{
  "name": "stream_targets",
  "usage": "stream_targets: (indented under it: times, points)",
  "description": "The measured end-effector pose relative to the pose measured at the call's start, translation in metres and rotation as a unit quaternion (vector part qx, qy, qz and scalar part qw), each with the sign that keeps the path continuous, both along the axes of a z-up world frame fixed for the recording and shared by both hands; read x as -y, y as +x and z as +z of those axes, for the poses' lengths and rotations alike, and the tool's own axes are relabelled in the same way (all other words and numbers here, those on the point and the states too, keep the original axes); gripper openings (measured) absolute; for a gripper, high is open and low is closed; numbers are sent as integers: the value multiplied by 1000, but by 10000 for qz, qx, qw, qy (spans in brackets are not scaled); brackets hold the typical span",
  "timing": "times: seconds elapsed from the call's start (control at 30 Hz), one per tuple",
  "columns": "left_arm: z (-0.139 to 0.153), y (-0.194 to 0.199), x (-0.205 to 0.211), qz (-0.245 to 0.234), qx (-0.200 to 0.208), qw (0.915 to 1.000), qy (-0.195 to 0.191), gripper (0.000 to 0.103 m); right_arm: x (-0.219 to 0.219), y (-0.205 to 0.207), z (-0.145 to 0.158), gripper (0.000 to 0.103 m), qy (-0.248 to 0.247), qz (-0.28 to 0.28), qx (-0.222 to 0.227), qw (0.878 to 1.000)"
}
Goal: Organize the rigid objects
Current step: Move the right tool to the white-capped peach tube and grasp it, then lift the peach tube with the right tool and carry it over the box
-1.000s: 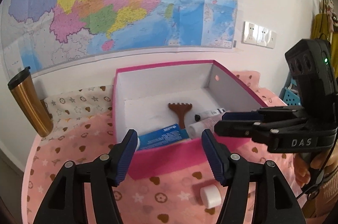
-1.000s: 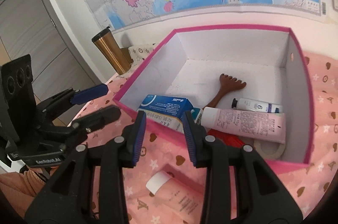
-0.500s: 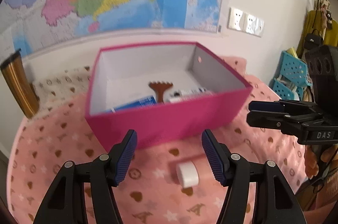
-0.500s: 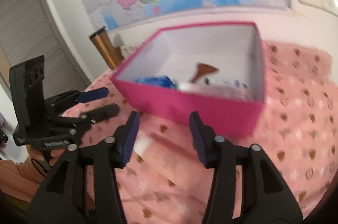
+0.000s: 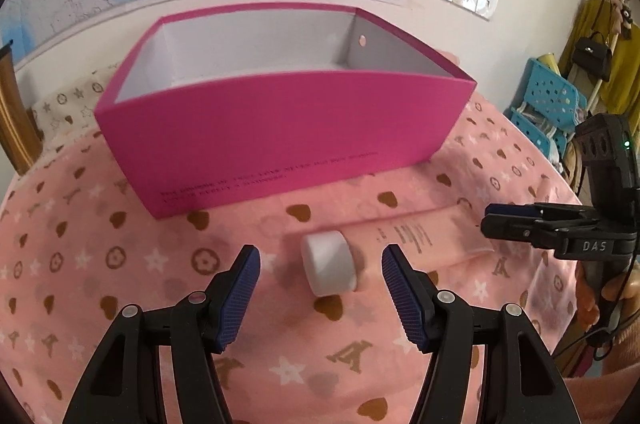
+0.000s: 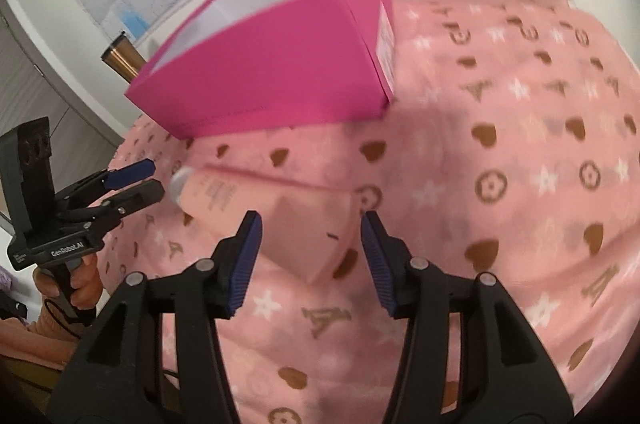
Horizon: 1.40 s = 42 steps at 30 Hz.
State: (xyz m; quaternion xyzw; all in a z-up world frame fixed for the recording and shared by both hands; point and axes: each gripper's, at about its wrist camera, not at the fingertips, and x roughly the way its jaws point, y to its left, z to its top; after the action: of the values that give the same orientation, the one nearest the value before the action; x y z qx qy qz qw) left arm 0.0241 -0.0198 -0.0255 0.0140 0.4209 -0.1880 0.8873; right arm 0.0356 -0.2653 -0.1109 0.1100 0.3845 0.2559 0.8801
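A pale pink tube (image 5: pixel 416 236) with a white cap (image 5: pixel 334 278) lies on the pink patterned cloth in front of the magenta box (image 5: pixel 280 144). My left gripper (image 5: pixel 320 256) is open just above the cloth, its fingers either side of the cap without touching it. My right gripper (image 6: pixel 311 224) is open too, with the tube's (image 6: pixel 240 200) flat end between its fingers and gaps on both sides. Each gripper shows in the other's view: the right gripper (image 5: pixel 490 218) by the tube's tail, the left gripper (image 6: pixel 154 180) by the cap end. The box's (image 6: pixel 272 80) contents are hidden behind its wall.
A gold tumbler (image 5: pixel 12 128) stands left of the box by the wall, under a large map. Blue plastic crates (image 5: pixel 548 104) and hanging bags are at the far right. A hand (image 6: pixel 80 284) holds the left gripper's handle.
Both grippers have sunk and drawn back from over the box to the tube on the cloth. The right jaws have widened. The box's contents have dropped out of sight.
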Motion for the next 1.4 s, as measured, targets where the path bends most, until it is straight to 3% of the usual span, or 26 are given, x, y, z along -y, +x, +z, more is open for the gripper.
stream_targets:
  times: [0.4,0.63,1.4]
  points:
    - [-12,4,10,-302,-301,9987,-270,63,-4,1,-9,53,121,28,-45,9999]
    - [-13,6,7,-262,-336,9983,-392,51,-5,1,-9,54,176,-5,-51,9998]
    - [0,-2,11,-216,-145,9992,-315,51,-6,-6,4,54,43,-92,206,9997]
